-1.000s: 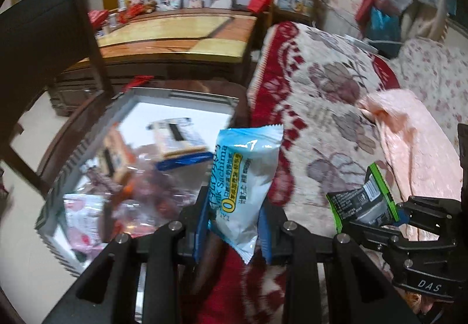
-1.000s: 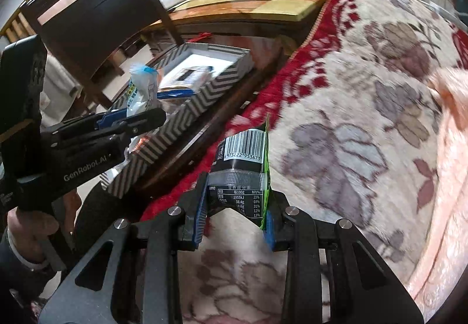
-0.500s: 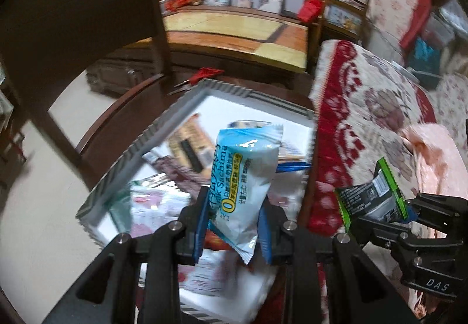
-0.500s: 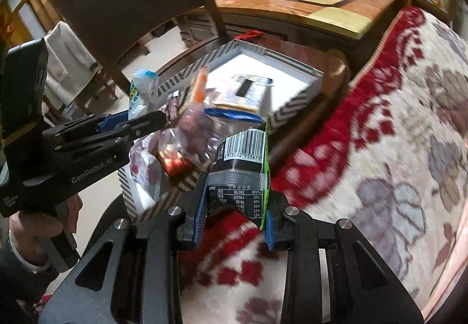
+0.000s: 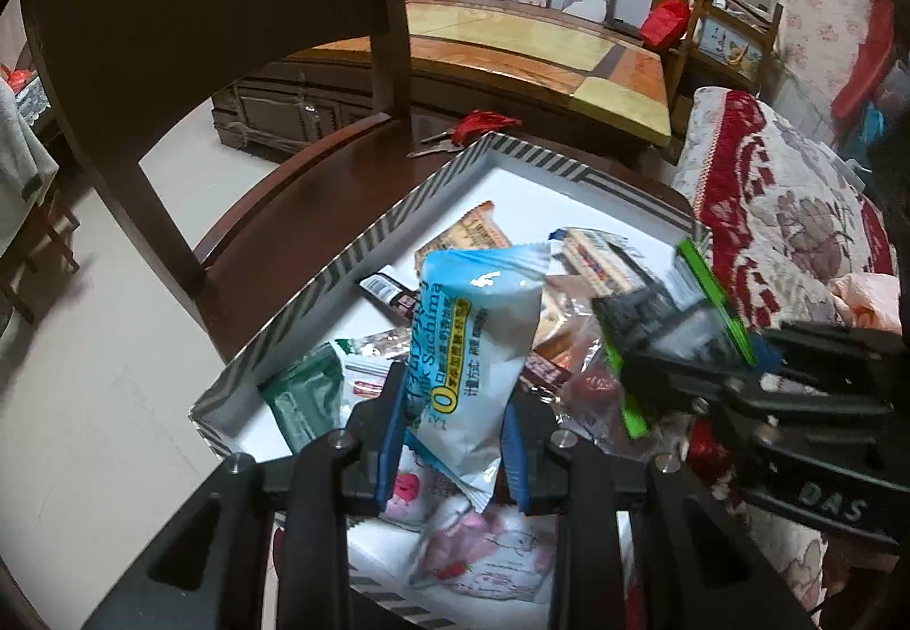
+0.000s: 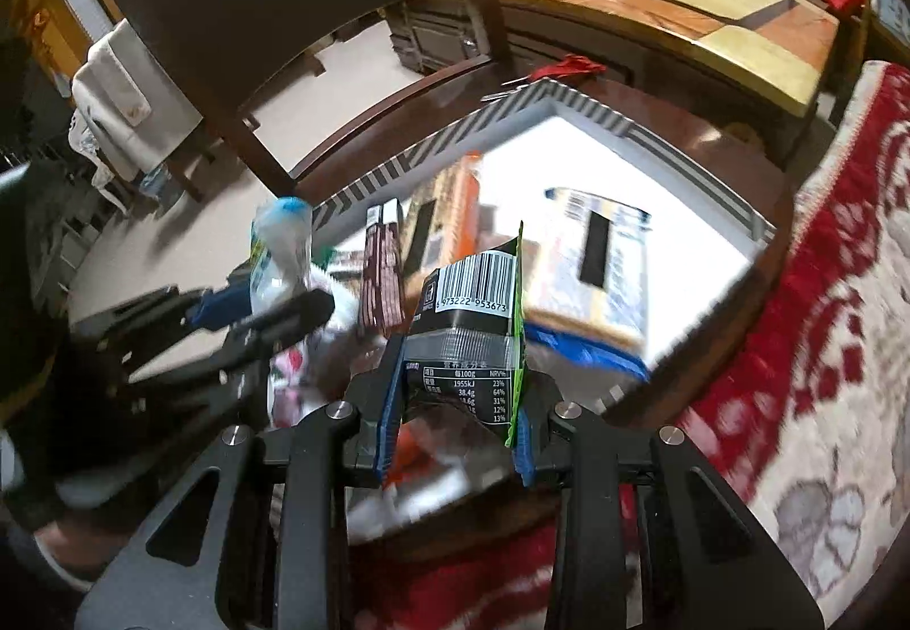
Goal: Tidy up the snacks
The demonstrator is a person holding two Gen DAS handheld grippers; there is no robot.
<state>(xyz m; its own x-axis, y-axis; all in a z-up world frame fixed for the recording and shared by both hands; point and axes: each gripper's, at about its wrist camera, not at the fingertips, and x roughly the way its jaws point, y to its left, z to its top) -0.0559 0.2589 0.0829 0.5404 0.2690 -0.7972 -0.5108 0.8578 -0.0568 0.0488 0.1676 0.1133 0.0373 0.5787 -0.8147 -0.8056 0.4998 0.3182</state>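
We hold a blue packet clamped in the left tongs, a black packet in the right tongs; below both, the striped box; next, we judge, release into it

The room looks dim, and the white tray shines bright (almost glaring). Edges bend round; the right view is smeary.
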